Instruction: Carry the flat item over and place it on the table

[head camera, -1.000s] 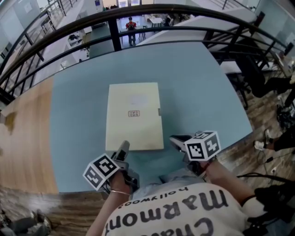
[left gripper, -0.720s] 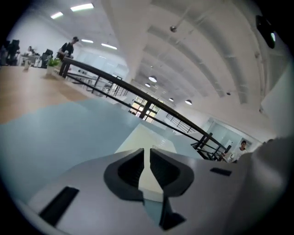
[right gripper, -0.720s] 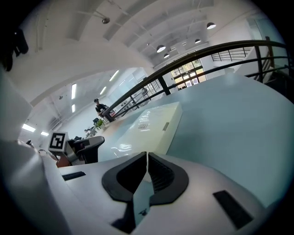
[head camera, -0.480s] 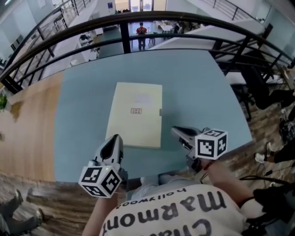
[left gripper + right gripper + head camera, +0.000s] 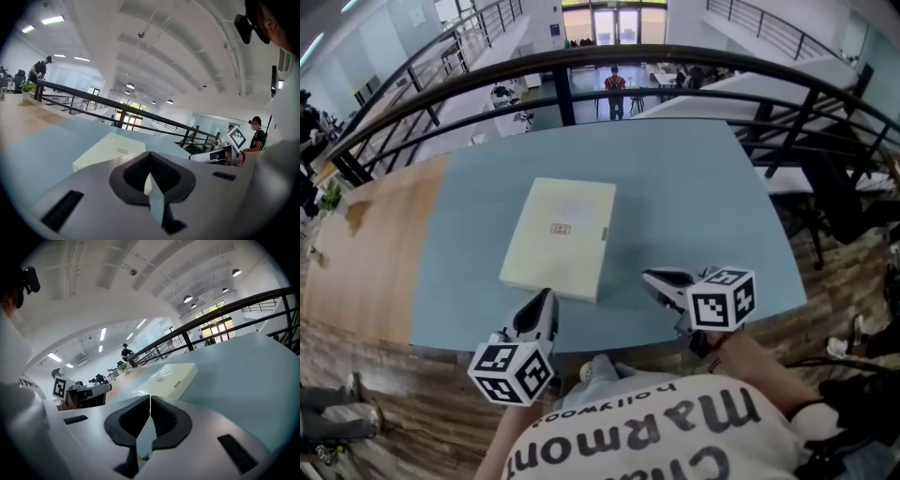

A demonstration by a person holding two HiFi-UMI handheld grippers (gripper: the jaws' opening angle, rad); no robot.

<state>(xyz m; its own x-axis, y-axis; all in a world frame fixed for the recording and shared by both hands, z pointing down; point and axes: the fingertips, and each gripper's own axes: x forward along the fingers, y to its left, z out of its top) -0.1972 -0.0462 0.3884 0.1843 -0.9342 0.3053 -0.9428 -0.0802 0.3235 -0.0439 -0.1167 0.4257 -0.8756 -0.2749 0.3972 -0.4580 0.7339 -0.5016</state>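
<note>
Both grippers have pulled back from the flat cream box (image 5: 561, 234) since a second ago. The left gripper (image 5: 544, 298), then at the box's near edge with jaws apart, is now just short of it, clenched on nothing. The right gripper (image 5: 654, 277), near and right of the box, is also closed and empty; the box lies flat on the blue table (image 5: 703, 178).

Your left gripper (image 5: 546, 296): jaws pressed together, pads meeting along their length, tips aimed forward and slightly down. Left cube (image 5: 514, 371) sits behind the jaws, close to your body. Your right gripper (image 5: 650, 277): jaws closed tight too, tips angled toward the left gripper. Right cube (image 5: 722, 298) sits behind them, forearm (image 5: 742, 354) trailing back.
</note>
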